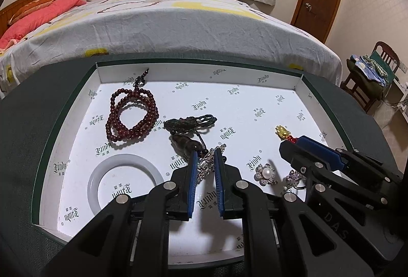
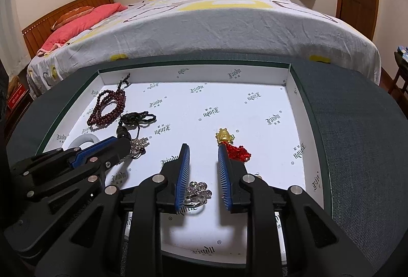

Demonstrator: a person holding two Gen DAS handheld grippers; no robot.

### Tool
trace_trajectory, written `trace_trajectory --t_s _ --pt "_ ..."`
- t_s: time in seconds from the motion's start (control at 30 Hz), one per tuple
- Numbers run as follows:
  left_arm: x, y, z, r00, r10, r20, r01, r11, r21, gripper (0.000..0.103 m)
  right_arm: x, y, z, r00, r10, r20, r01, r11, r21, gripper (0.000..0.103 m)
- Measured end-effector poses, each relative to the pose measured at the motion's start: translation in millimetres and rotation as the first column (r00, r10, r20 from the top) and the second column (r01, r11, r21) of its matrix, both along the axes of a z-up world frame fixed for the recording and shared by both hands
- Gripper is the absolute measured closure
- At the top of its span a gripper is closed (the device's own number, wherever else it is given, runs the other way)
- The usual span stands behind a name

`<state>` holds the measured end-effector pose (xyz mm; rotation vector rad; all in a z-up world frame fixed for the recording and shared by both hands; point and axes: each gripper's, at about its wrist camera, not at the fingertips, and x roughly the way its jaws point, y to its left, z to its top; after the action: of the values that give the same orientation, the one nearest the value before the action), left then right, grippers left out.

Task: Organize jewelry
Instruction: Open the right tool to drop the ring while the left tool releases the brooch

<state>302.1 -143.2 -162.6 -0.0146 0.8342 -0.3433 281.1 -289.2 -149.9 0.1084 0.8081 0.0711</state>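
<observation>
A shallow white-lined tray with dark green walls (image 1: 63,108) holds the jewelry: dark red bead strands (image 1: 131,117) far left, a pale jade-like bangle (image 1: 125,181) near left. The left gripper (image 1: 205,153) pinches a sparkly silver crystal piece (image 1: 205,164). The right gripper (image 2: 204,149) stands narrowly parted and empty, beside a gold charm with red tassel (image 2: 229,144).

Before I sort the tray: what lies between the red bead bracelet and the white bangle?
Only bare printed tray floor separates the red bead bracelet from the white bangle, clearest in the left wrist view.
</observation>
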Motion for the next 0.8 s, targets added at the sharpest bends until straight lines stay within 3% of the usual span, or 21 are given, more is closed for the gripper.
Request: trace_trajectory --t_s 0.1,0.33,0.47,0.63,0.8 --pt "-1 0 0 1.0 -0.003 -0.004 0.003 1.0 -0.002 0.088 -2 1 1 1.0 -0.004 0.009 0.004 1.0 -0.004 0.07" --pt "-3 0 1 1.0 -0.009 -0.006 0.009 1.0 -0.002 0.086 -4 2 4 1.0 -0.006 0.024 0.006 1.0 -0.011 0.068" --pt "-3 4 2 1.0 0.009 -0.005 -0.009 1.0 -0.01 0.071 -6 0 6 0.999 -0.017 0.031 0.017 1.0 -0.008 0.067" --pt "-3 4 4 1.0 0.018 0.0 -0.018 1.0 -0.009 0.067 -9 -3 10 0.999 -0.027 0.044 0.028 1.0 -0.015 0.062" --pt "-5 7 7 0.999 0.042 0.021 -0.042 0.999 0.009 0.054 -11 -7 12 0.998 -0.046 0.053 0.047 0.999 -0.019 0.054"
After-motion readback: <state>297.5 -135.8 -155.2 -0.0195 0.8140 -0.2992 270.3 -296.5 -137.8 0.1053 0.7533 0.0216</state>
